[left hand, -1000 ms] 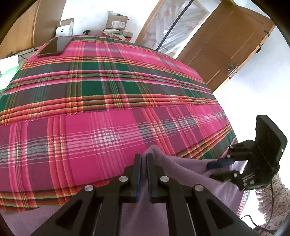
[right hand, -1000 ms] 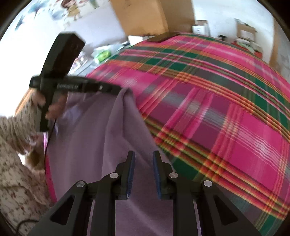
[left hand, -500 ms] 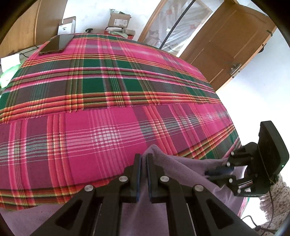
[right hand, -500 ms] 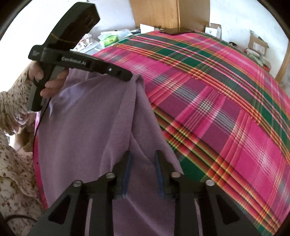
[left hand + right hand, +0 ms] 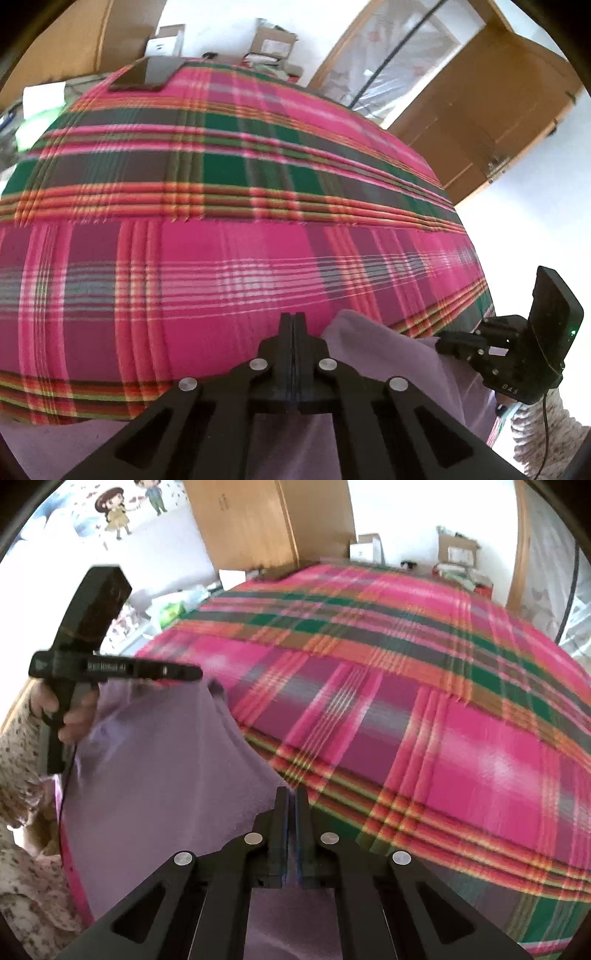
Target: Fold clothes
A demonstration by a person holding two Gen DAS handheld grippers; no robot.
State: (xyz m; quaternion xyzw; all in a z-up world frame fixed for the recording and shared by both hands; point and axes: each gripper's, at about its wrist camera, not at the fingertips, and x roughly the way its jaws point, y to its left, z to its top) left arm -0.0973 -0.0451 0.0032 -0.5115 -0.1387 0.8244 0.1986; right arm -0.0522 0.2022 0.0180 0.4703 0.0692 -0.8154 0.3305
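Two black two-finger grippers work over a soft lilac garment (image 5: 162, 775) that lies at the near edge of a bed covered in a pink, green and orange plaid bedspread (image 5: 236, 229). From its own camera, the left gripper (image 5: 291, 321) shows both fingers pressed flat together; no cloth is visible between the tips, and a raised lilac fold sits just beside them toward 3 o'clock. From the right wrist view, that same gripper's tips meet a lifted corner of the garment at about 10 o'clock, yet whether the cloth is actually pinched cannot be told. The right gripper (image 5: 291, 797) has its fingers nearly closed, with a thin strip of lilac fabric showing in the narrow gap, so it is clenched on the garment's edge. In the left wrist view this gripper sits at 3 o'clock, its tips touching the cloth. A bare hand (image 5: 75, 716) in a floral sleeve wraps the left gripper's handle. At the bed's far end, near 11 o'clock in the left view, rests a dark flat phone (image 5: 147, 74). Both pictures are blurred across the bedspread.
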